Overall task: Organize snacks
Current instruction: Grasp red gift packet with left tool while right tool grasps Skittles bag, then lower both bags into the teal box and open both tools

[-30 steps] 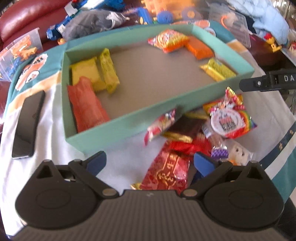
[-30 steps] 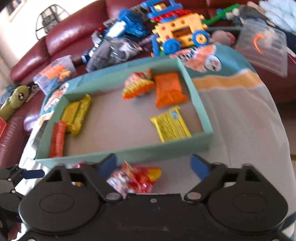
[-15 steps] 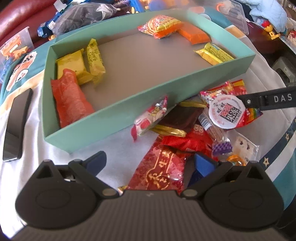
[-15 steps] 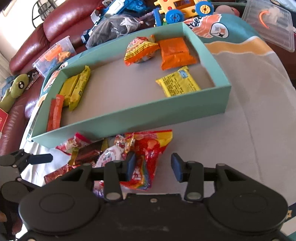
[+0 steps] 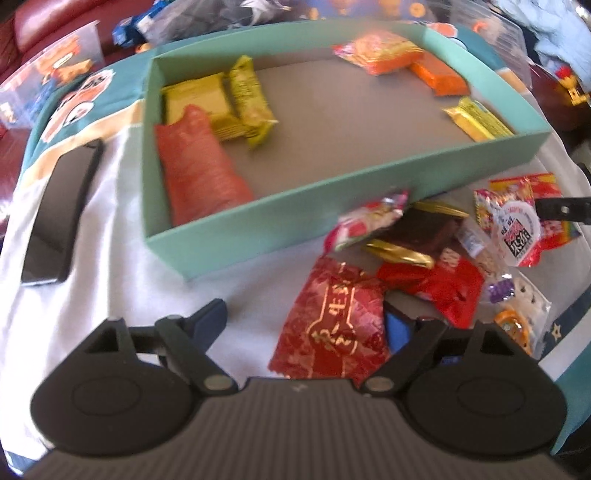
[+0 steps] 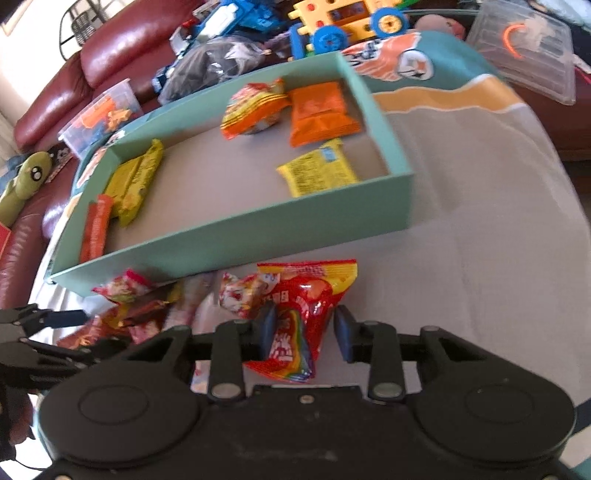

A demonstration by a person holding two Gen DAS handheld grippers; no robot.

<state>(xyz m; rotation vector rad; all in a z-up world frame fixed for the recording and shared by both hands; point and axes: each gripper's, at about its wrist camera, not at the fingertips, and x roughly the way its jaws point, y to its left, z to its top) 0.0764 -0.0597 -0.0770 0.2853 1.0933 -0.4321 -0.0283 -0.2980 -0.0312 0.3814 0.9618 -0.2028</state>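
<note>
A teal box [image 5: 295, 210] [image 6: 240, 236] holds yellow bars [image 5: 207, 103], a red-orange packet [image 5: 199, 166] and orange packets [image 6: 317, 110]. In front of it lies a pile of loose snacks [image 5: 424, 258]. My left gripper [image 5: 303, 325] hangs low over the pile's near end, its jaws closing. A dark red packet with gold characters [image 5: 332, 332] lies between them, and the left pad is well clear of it. My right gripper [image 6: 306, 332] is closing, and its pads squeeze a red rainbow candy packet [image 6: 299, 317] at its waist.
A dark phone [image 5: 59, 210] lies on the cloth left of the box. Behind the table, toys [image 6: 351, 22], a clear lidded case [image 6: 528, 48] and a plastic tub [image 6: 99, 114] rest on a red sofa. The table's rounded edge runs close on the right.
Both grippers have sunk toward the snack pile. The right jaws have narrowed from wide to pinching the red rainbow packet. The left jaws have drawn in slightly around the dark red packet.
</note>
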